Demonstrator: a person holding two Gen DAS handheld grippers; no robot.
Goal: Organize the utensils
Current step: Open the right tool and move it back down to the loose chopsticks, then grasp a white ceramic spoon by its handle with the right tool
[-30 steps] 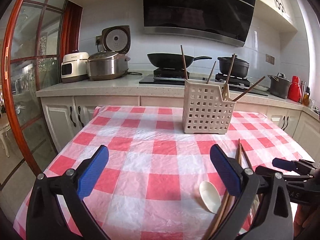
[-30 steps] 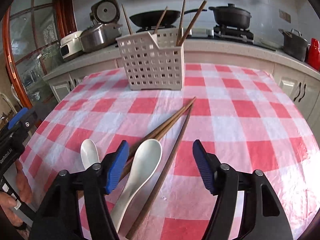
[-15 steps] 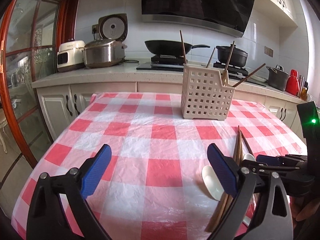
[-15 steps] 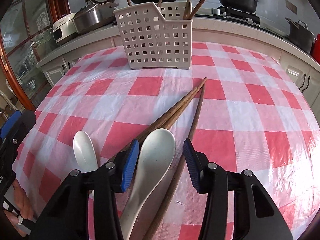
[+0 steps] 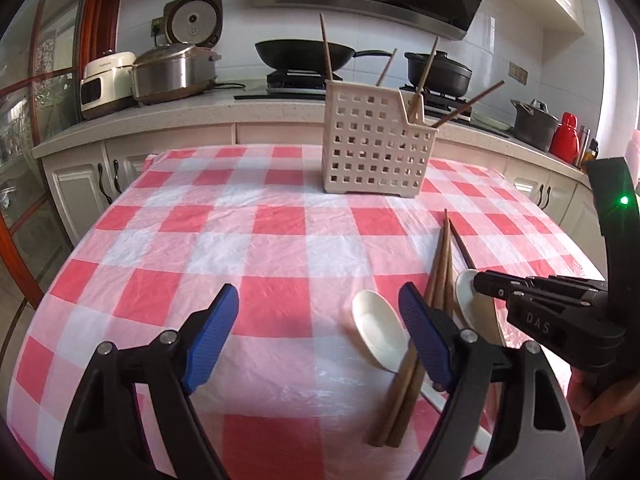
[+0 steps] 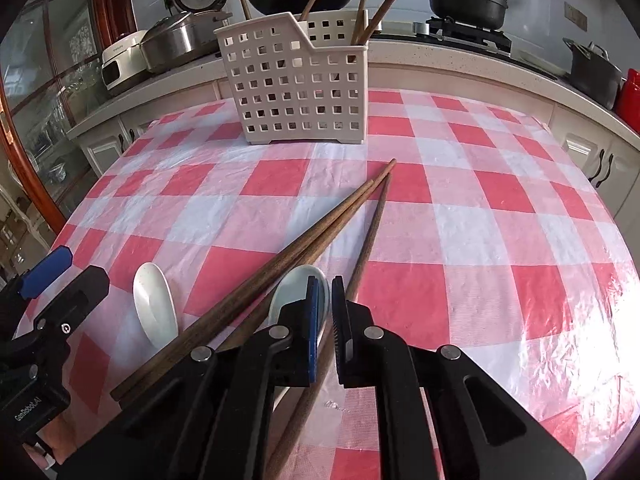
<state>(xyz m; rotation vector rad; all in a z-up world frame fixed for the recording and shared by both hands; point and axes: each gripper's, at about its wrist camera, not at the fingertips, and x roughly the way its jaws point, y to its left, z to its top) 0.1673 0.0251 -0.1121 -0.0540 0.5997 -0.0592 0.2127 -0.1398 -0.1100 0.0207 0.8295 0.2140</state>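
White spoon (image 6: 298, 286) clamped in right hand-held gripper (image 6: 325, 300); left hand-held gripper (image 5: 320, 330) closing (nothing between).

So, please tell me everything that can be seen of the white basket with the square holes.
The white basket looks like plastic, and its walls are pierced by rows of small square holes. Its top rim steps down, so one part stands taller than the other. It stands upright on the red-and-white checked tablecloth, at the far end near the kitchen counter. Four brown chopsticks lean inside it, their ends rising above the rim. Nothing else touches it; the utensils lying on the cloth are apart from it.
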